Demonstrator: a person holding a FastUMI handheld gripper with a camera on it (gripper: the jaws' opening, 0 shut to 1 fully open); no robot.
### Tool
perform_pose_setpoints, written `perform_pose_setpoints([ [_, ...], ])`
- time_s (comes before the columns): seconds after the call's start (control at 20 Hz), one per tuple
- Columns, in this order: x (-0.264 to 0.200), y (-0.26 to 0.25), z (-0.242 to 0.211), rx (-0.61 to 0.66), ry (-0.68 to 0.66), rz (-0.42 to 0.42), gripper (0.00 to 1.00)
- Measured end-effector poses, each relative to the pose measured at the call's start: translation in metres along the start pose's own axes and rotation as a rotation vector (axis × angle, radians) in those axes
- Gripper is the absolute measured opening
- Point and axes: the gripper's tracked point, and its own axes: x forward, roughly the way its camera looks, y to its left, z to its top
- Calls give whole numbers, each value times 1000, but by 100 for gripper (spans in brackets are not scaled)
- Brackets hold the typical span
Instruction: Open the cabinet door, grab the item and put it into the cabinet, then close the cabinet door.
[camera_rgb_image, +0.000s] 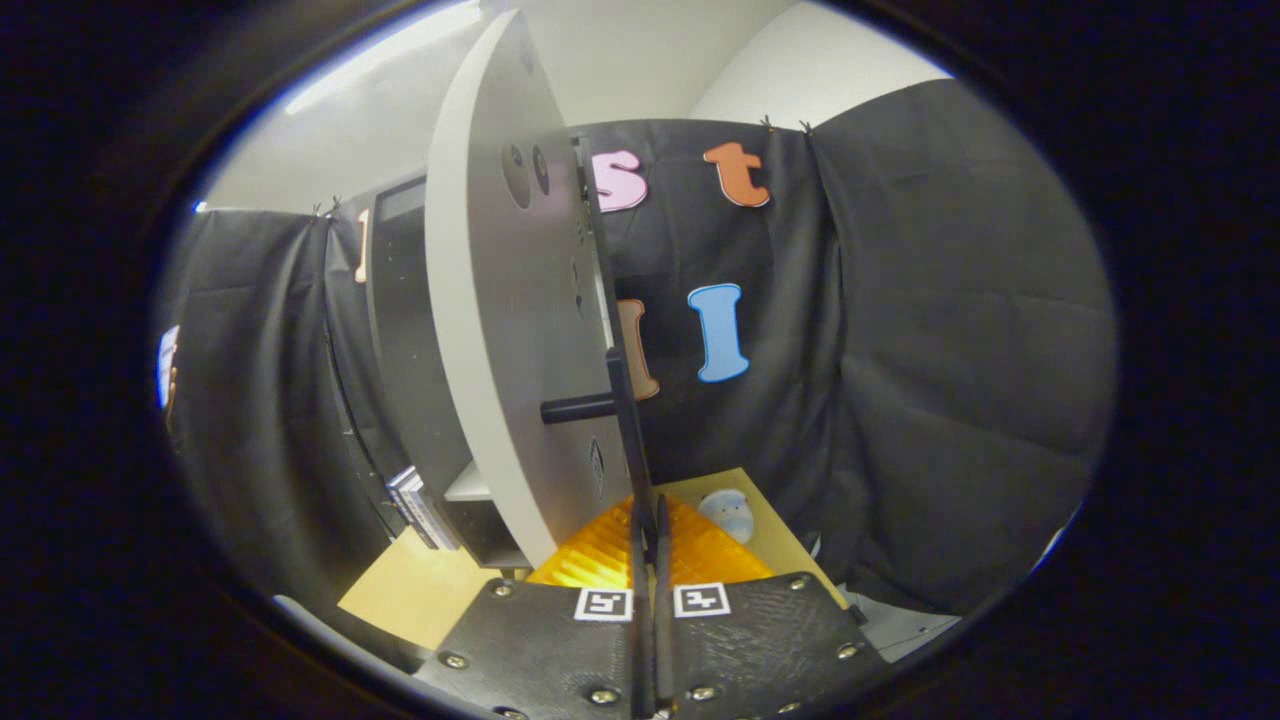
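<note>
Gripper view: hand-held gripper (650, 530) clenched, fingers together just below dark door handle (622, 400). Cabinet door (510, 320) ajar at 12 o'clock, blocking cabinet (405, 330) interior. Pale plush item (730, 512) on counter (420, 590), 1 o'clock beyond fingers. Books (420, 505) at 10 o'clock. No legible writing.

A light wooden table (420, 590) is seen in the lower part of the frame. A grey cabinet (400, 330) is set on it at left centre, and a small pale soft toy (728, 512) is laid on it near the lower centre.
</note>
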Motion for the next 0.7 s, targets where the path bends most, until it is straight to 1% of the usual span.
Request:
perform_pose_setpoints([
  [0.15, -1, -33, 8, 4, -22, -43, 1],
  [0.2, -2, -41, 9, 9, -27, -45, 1],
  [0.25, -3, -42, 12, 30, -36, -25, 1],
  [0.35, -5, -34, 13, 74, -35, 42, 1],
  [0.4, -4, -33, 12, 69, -35, 68, 1],
  [0.55, -5, -36, 13, -6, -36, 87, 1],
  [0.7, -14, -34, 19, 14, -54, 104, 1],
])
